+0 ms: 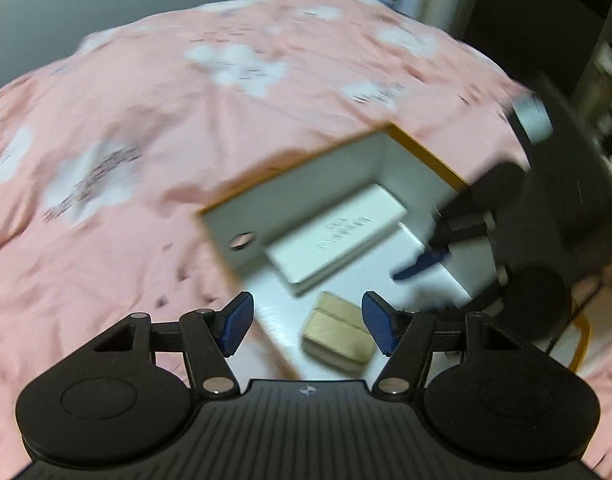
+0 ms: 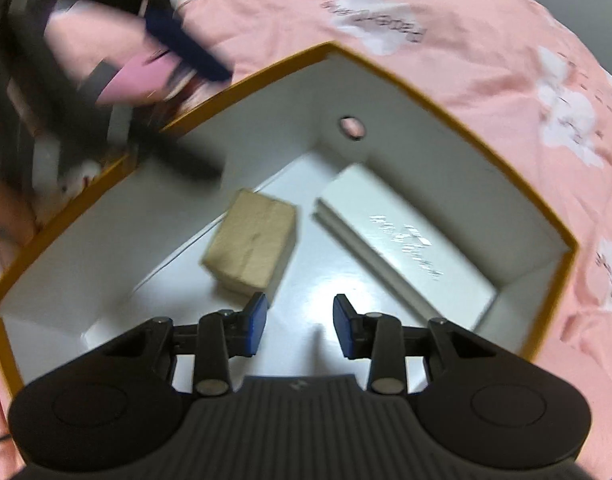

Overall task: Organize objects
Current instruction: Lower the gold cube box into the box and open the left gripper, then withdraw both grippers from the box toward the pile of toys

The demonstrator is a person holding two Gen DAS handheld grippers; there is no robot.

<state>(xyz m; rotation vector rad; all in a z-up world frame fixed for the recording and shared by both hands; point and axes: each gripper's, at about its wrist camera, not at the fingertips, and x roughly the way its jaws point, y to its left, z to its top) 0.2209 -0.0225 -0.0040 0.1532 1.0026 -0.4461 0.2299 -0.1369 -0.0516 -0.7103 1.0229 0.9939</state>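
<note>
An open cardboard box with an orange rim (image 2: 446,106) and white inside lies on a pink bedspread. In it are a flat white carton (image 2: 406,256) with silver lettering and a small tan block (image 2: 252,250). My right gripper (image 2: 301,324) hangs over the box's floor, open, with nothing between its pads and the tan block just beyond its left pad. My left gripper (image 1: 309,324) stands open and empty above the box's near wall (image 1: 226,224); the tan block (image 1: 338,332) and white carton (image 1: 338,232) show below it. The left gripper's blue finger (image 2: 186,44) is blurred at the upper left of the right wrist view.
The pink bedspread (image 1: 146,120) with white flower prints surrounds the box on all sides. Dark furniture (image 1: 526,8) stands past the bed's far right corner, and a grey wall (image 1: 66,0) lies behind. A round hole (image 2: 352,126) pierces one box wall.
</note>
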